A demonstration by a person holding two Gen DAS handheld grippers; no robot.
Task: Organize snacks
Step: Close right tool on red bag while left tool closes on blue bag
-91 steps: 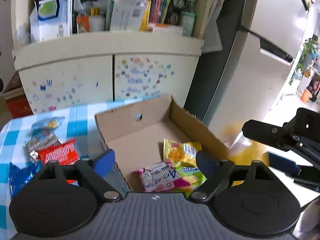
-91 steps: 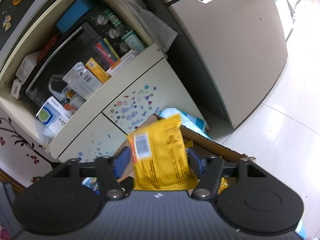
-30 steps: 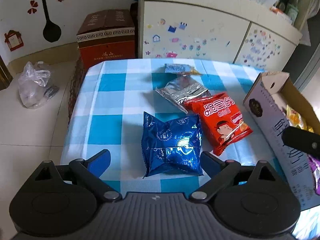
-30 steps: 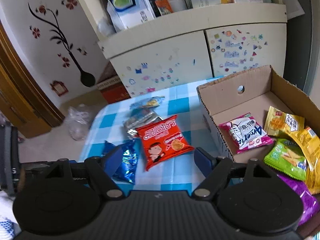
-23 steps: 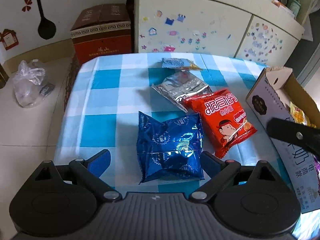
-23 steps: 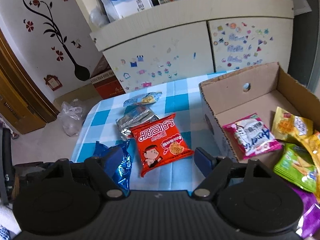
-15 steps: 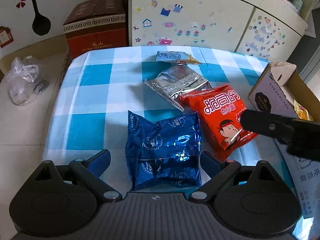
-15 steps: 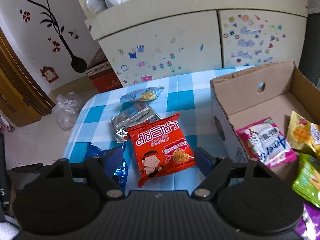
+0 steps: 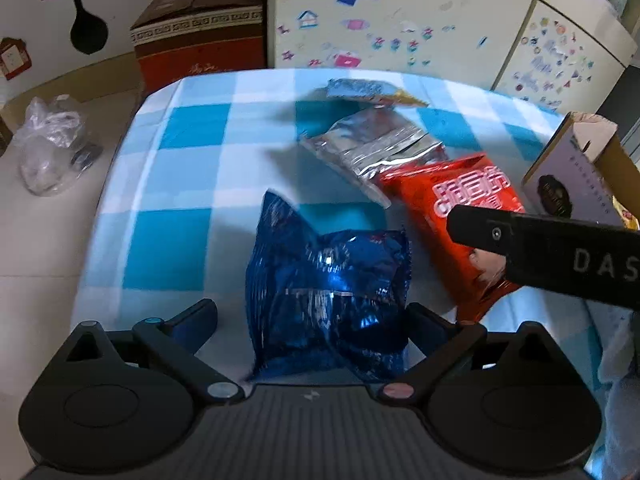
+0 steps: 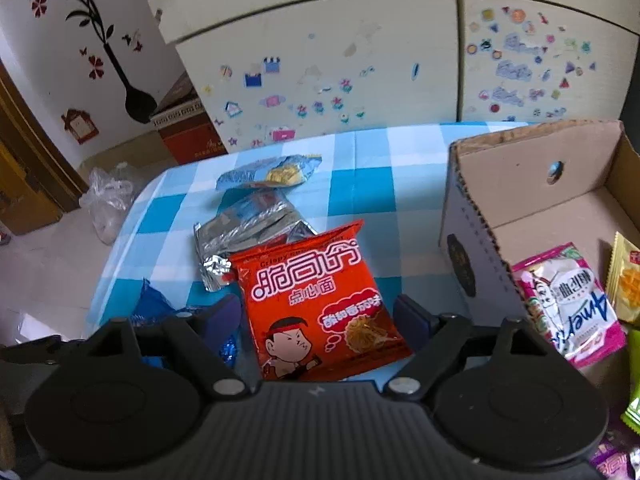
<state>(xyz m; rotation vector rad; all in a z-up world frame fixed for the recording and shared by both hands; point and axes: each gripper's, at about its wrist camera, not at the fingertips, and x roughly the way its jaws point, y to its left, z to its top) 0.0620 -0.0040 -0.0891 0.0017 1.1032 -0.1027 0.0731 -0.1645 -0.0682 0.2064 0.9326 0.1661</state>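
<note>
Since a second ago I see both grippers lower and closer to the packets on the checked tablecloth, and both sets of jaws have just been opening. My left gripper stands wide apart around the blue packet, pads not pressing it; the packet lies flat, its long axis running away from me. My right gripper is spread around the red noodle packet, not gripping; its printed top points toward the far cabinet, slightly tilted. The cardboard box sits just right of it.
</note>
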